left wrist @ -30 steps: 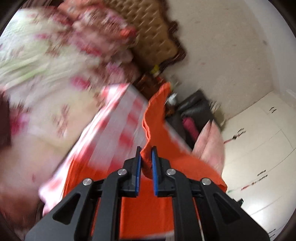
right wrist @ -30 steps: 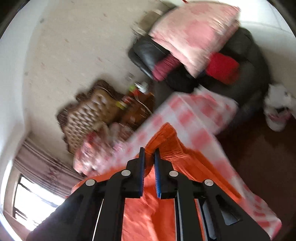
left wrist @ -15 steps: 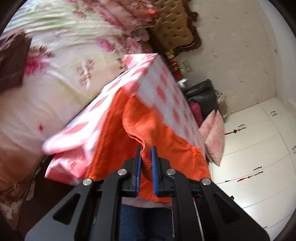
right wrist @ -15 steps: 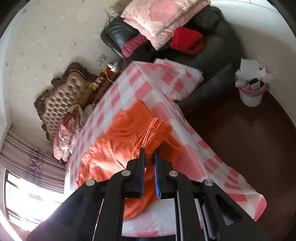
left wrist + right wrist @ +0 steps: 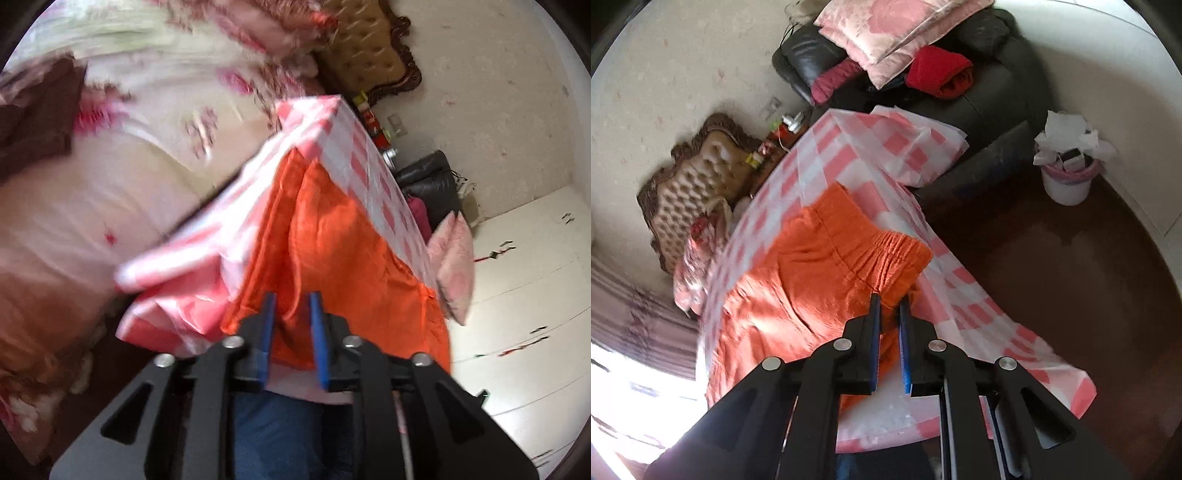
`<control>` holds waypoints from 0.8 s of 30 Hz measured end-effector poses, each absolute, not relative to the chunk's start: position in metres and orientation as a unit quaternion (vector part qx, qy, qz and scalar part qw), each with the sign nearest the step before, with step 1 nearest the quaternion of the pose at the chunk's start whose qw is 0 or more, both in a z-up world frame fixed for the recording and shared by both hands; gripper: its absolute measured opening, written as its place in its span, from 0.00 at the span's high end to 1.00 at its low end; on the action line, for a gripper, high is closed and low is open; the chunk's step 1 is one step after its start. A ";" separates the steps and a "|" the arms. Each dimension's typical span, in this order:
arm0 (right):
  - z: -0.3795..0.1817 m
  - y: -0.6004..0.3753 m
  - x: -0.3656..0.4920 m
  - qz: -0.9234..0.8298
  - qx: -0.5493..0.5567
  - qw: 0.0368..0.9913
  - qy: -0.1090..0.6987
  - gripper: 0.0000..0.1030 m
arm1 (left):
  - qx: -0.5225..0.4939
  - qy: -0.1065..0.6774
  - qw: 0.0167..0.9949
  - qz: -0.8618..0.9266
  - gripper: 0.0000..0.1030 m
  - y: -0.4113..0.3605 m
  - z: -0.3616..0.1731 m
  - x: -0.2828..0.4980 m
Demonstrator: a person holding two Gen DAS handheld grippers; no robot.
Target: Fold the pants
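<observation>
Orange pants (image 5: 340, 258) lie folded on a table covered with a pink-and-white checked cloth (image 5: 369, 162). In the right wrist view the pants (image 5: 827, 266) lie flat, with the gathered elastic waistband (image 5: 897, 254) nearest my right gripper. My left gripper (image 5: 292, 299) has its jaws slightly apart around a fold at the near hem. My right gripper (image 5: 889, 301) has its jaws slightly apart at the waistband's near corner, with fabric between the blue pads (image 5: 905, 332).
A floral bed (image 5: 129, 147) and a tufted headboard (image 5: 698, 177) lie to the left. A black sofa (image 5: 979, 85) holds pink cushions and red clothes. A white bin (image 5: 1067, 177) stands on the dark floor. White cabinets (image 5: 535, 295) are on the right.
Both grippers have lowered the lifted orange fabric onto the table. The pants now lie flat. Both pairs of jaws have parted a little from their tight pinch.
</observation>
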State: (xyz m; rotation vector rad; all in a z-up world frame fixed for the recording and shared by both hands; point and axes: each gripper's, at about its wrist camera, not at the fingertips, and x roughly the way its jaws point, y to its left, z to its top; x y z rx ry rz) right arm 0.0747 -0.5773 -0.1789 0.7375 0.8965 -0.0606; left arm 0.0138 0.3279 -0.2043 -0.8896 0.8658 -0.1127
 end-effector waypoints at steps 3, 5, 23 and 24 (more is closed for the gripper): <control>-0.177 -0.569 0.071 -0.041 0.310 0.851 0.423 0.89 | -0.424 0.384 0.819 -0.033 0.59 0.340 -0.203 -0.004; -0.175 -0.565 0.071 -0.050 0.297 0.855 0.422 0.89 | -0.448 0.375 0.811 -0.029 0.59 0.345 -0.210 -0.016; -0.161 -0.526 0.063 -0.130 0.171 0.882 0.420 0.87 | -0.233 0.436 0.867 -0.056 0.73 0.301 -0.172 0.127; -0.162 -0.526 0.063 -0.130 0.171 0.881 0.421 0.87 | -0.230 0.443 0.865 -0.050 0.73 0.302 -0.175 0.134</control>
